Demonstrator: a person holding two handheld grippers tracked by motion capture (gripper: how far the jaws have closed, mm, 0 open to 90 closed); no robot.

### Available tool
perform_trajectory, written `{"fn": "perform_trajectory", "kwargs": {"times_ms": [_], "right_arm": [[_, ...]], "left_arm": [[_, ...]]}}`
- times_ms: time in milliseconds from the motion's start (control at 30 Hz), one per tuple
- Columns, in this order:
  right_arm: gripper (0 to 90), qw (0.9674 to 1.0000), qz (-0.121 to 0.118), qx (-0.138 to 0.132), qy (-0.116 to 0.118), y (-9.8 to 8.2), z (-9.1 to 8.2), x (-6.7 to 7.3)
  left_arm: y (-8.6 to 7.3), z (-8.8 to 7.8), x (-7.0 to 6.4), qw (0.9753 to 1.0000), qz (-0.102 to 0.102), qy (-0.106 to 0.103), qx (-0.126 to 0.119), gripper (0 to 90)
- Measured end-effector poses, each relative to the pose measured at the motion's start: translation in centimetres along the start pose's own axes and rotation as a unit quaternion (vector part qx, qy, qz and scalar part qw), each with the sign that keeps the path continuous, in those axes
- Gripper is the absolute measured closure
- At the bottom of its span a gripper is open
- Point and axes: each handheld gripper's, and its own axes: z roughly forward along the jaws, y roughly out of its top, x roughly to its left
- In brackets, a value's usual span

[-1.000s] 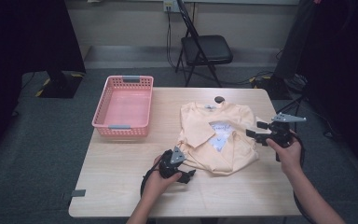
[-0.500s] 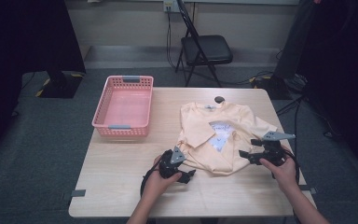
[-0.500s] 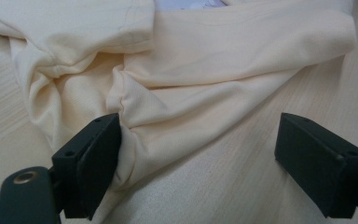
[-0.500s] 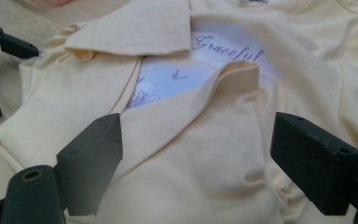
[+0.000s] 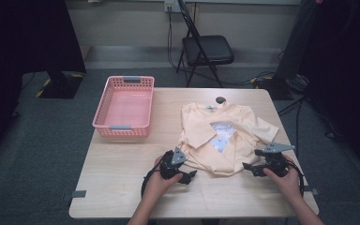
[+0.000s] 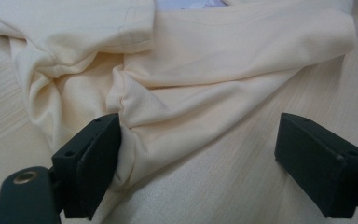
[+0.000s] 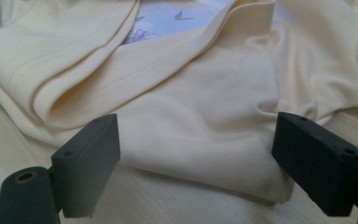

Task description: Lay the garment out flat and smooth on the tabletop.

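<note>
1. A pale yellow, loosely folded T-shirt [image 5: 225, 138] with a light printed panel is spread on the right half of the light wooden tabletop [image 5: 122, 173].
2. An empty pink plastic mesh basket [image 5: 124, 108] is set at the tabletop's far left, well apart from the shirt.
3. The left gripper [image 5: 187, 176] is held just beside the shirt's near left corner.
4. The right gripper [image 5: 249, 168] is held at the near right corner, its jaws having just been opening.
5. A black folding chair [image 5: 206, 49] is seen behind the tabletop.
</note>
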Motion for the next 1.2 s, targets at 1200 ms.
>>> {"fn": "perform_trajectory", "kwargs": {"times_ms": [1200], "right_arm": [[10.4, 0.9992, -0.027, 0.024, -0.017, -0.5, 0.8, 0.2]], "left_arm": [[4.3, -1.2, 1.3, 0.9982, -0.047, 0.004, -0.036, 15.8]]}}
